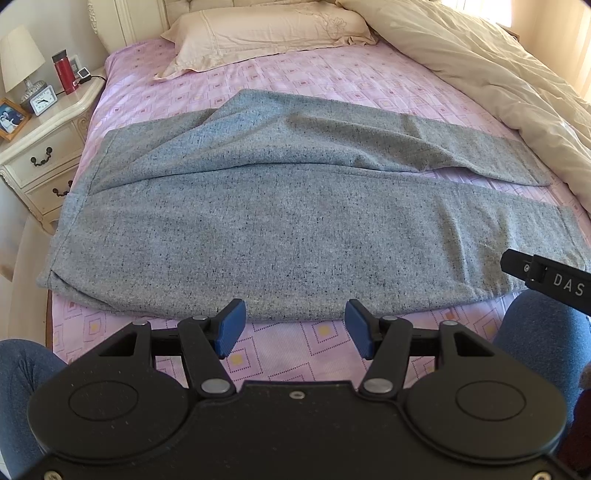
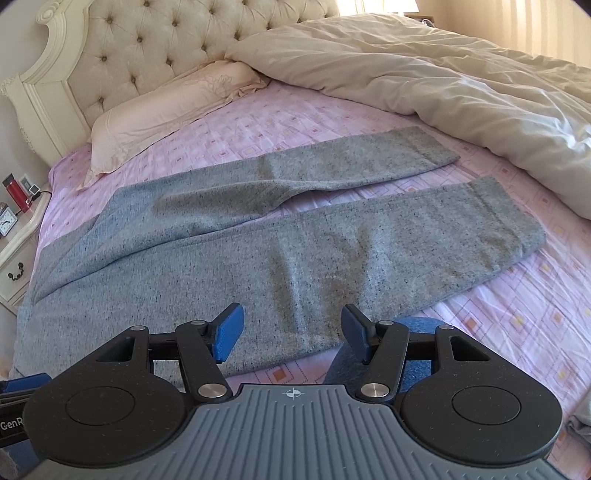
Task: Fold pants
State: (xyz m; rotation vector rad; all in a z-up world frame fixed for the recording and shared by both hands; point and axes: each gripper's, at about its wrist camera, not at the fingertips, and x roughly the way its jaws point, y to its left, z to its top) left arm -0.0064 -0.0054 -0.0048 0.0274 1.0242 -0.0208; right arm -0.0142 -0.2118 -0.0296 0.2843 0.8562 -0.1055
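Observation:
Grey speckled pants (image 1: 280, 221) lie spread flat on the pink patterned bed sheet (image 1: 325, 88), waist at the left, both legs running right and split apart. They also show in the right wrist view (image 2: 295, 236). My left gripper (image 1: 295, 330) is open and empty, hovering just before the near edge of the pants. My right gripper (image 2: 291, 334) is open and empty, over the near edge of the near leg. Part of the right gripper's body (image 1: 546, 277) shows at the right of the left wrist view.
A cream duvet (image 2: 461, 85) is bunched along the right side of the bed. A pillow (image 1: 258, 29) lies at the tufted headboard (image 2: 147, 48). A nightstand (image 1: 44, 147) at the left holds a lamp, clock, red bottle and photo frame. My knees in jeans (image 1: 22, 380) are at the near edge.

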